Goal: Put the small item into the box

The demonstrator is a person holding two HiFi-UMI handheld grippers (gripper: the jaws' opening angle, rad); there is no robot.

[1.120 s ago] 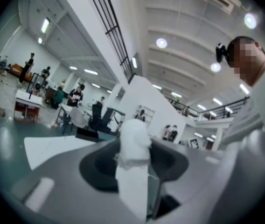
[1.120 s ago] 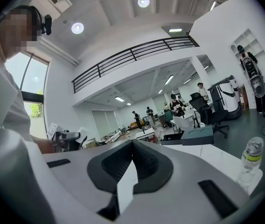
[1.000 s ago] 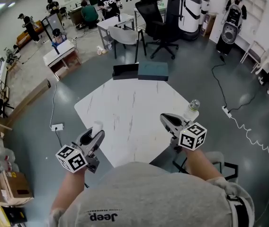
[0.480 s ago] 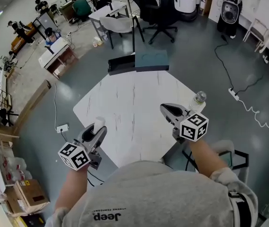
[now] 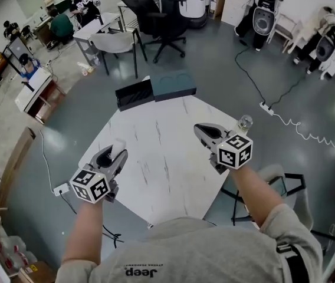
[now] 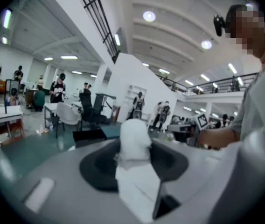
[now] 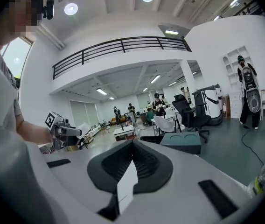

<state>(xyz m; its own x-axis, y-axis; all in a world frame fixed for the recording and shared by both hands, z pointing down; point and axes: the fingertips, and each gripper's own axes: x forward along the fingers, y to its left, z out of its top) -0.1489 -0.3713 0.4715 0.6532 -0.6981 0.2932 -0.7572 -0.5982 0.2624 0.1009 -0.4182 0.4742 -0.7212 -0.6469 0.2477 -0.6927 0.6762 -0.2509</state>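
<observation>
Between the jaws of your left tongs (image 5: 115,153) sits the small white item (image 6: 133,139), clamped on both sides. Your right tongs (image 5: 203,130) are closed on nothing, with a clear bottle (image 5: 243,123) just beside them on their outer side. Ahead of both tongs, at the far edge of the white table (image 5: 155,158), lies the box (image 5: 175,85), well apart from the item.

"Jeep" logo, upside down, on grey shirt (image 5: 185,249).

A small white item (image 6: 133,135) is clamped in the left tool (image 5: 114,155) at near left. The black box (image 5: 135,94) lies at the worktop's (image 5: 155,158) far edge.
</observation>
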